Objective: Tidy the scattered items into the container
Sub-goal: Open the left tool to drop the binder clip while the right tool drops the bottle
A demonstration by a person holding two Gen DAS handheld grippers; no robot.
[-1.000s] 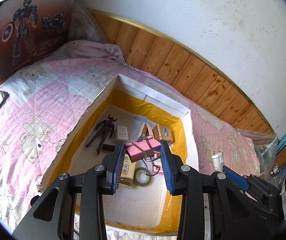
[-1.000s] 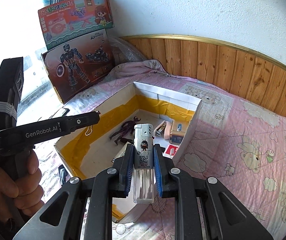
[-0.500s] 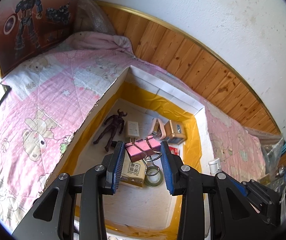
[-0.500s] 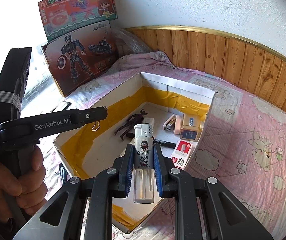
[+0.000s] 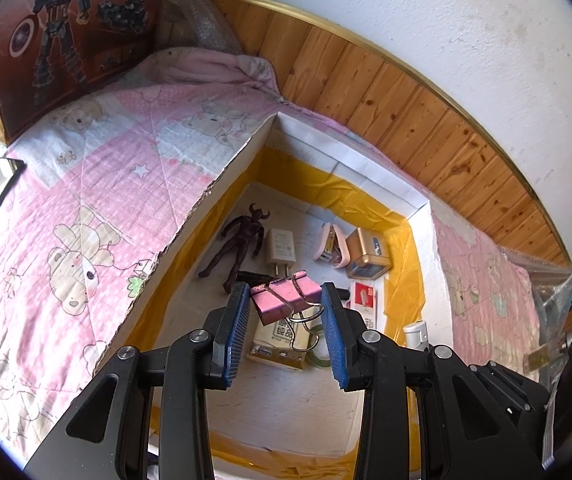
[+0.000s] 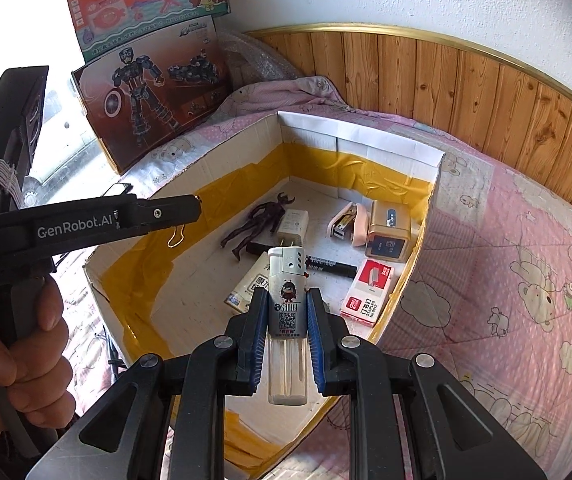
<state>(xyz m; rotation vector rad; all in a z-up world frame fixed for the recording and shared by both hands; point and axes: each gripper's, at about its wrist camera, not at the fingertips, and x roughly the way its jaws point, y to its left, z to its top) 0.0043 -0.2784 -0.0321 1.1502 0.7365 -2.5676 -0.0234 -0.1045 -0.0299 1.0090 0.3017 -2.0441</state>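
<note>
Most items already lie in the box: a figure, charger, stapler, staples and more; two are left, both in grip above it. The left gripper clamps a pink clip; the right gripper clamps a lighter; neither is released yet.

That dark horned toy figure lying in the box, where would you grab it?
Grip the dark figure across its torso from above. It lies flat on the box floor with thin splayed limbs, and the charger lies beside its upper body, so the jaws should straddle its mid-body.
</note>
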